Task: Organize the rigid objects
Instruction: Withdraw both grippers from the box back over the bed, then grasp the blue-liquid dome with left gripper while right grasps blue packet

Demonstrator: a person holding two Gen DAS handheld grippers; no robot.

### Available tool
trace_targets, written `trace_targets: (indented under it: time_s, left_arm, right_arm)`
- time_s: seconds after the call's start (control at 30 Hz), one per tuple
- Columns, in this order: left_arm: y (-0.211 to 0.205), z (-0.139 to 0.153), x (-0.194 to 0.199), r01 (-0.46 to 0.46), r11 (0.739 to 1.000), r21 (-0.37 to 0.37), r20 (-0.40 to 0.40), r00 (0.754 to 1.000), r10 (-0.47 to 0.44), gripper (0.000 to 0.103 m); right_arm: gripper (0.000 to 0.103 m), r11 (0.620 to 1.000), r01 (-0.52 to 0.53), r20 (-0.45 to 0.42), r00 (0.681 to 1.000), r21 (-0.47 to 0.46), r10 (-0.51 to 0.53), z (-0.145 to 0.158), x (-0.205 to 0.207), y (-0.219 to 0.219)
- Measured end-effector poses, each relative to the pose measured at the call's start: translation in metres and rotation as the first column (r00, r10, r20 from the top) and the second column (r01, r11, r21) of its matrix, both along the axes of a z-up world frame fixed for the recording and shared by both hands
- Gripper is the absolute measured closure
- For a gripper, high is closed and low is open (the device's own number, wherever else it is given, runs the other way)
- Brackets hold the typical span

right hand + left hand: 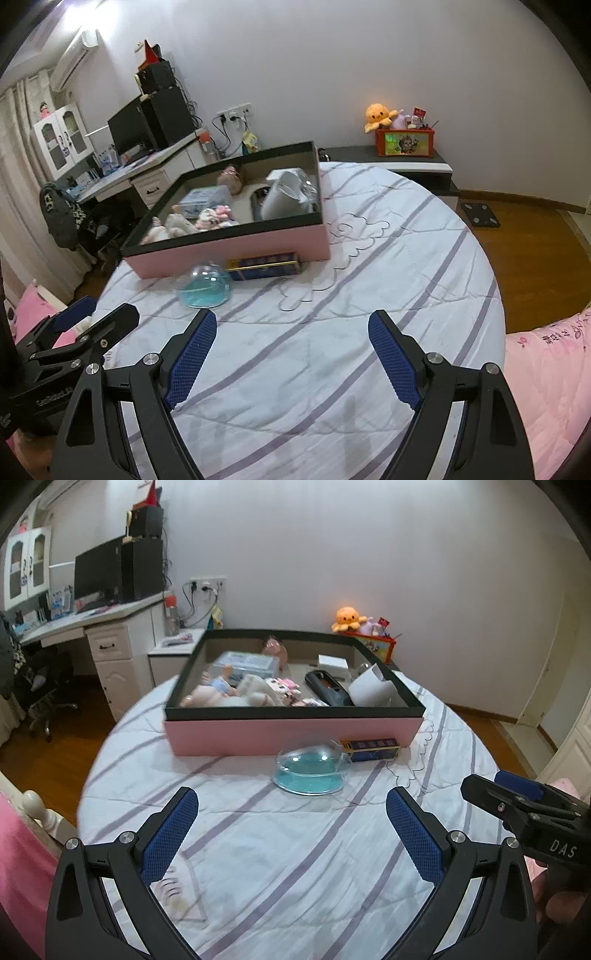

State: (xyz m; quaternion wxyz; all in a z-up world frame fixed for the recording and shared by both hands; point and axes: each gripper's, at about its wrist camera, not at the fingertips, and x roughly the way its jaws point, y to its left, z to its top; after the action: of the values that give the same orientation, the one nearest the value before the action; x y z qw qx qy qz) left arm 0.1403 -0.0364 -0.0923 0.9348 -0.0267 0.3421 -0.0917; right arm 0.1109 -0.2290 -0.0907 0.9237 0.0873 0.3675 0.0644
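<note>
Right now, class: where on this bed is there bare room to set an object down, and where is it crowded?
Free: the striped sheet between the open jaws and the clear dome, and the stretch right of the pink box. Crowded: inside the box, and the strip along its front wall where the dome and blue tin sit.

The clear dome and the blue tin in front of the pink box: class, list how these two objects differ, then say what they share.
The clear dome is rounded and see-through, with turquoise inside; the blue tin is long, boxy and opaque with gold edges. The dome lies nearer the grippers; the tin lies right beside the pink box. The dome looks bulkier and taller than the tin. Both rest on the striped bedcover, outside the box, and neither is held.
</note>
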Motion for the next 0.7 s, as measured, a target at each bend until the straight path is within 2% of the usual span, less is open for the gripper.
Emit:
trace_targets:
  time_s: [0.37, 0.53, 0.57, 0.6, 0.63, 0.7]
  left_arm:
    - [-0.023, -0.031, 0.052, 0.008, 1.0, 0.03, -0.07, 0.998, -0.006, 0.0]
    - [-0.027, -0.048, 0.08, -0.017, 0.999, 0.045, -0.146, 0.989, 0.023, 0.002]
    - [-0.023, -0.05, 0.083, -0.012, 1.0, 0.011, -0.157, 0.987, 0.014, 0.008]
    - [-0.02, -0.05, 0.084, -0.007, 1.0, -0.018, -0.163, 0.987, 0.003, 0.022]
    - [-0.018, -0.052, 0.085, -0.005, 1.0, -0.029, -0.167, 0.986, 0.0, 0.028]
    - [-0.013, -0.052, 0.084, 0.001, 0.999, -0.032, -0.166, 0.986, -0.006, 0.028]
  right_arm:
    - [0.017, 1.0, 0.003, -0.059, 0.998, -0.015, -0.004, -0.028, 0.042, -0.008]
    - [0.017, 1.0, 0.002, -0.085, 0.996, -0.016, -0.003, -0.039, 0.058, -0.008]
    - [0.017, 1.0, 0.0, -0.091, 0.996, -0.017, -0.001, -0.04, 0.062, -0.007]
    - [0.017, 1.0, -0.003, -0.097, 0.995, -0.019, 0.001, -0.042, 0.065, -0.006]
    - [0.017, 1.0, -0.006, -0.102, 0.995, -0.021, 0.004, -0.043, 0.067, -0.004]
    - [0.017, 1.0, -0.014, -0.107, 0.994, -0.023, 0.011, -0.045, 0.072, -0.001]
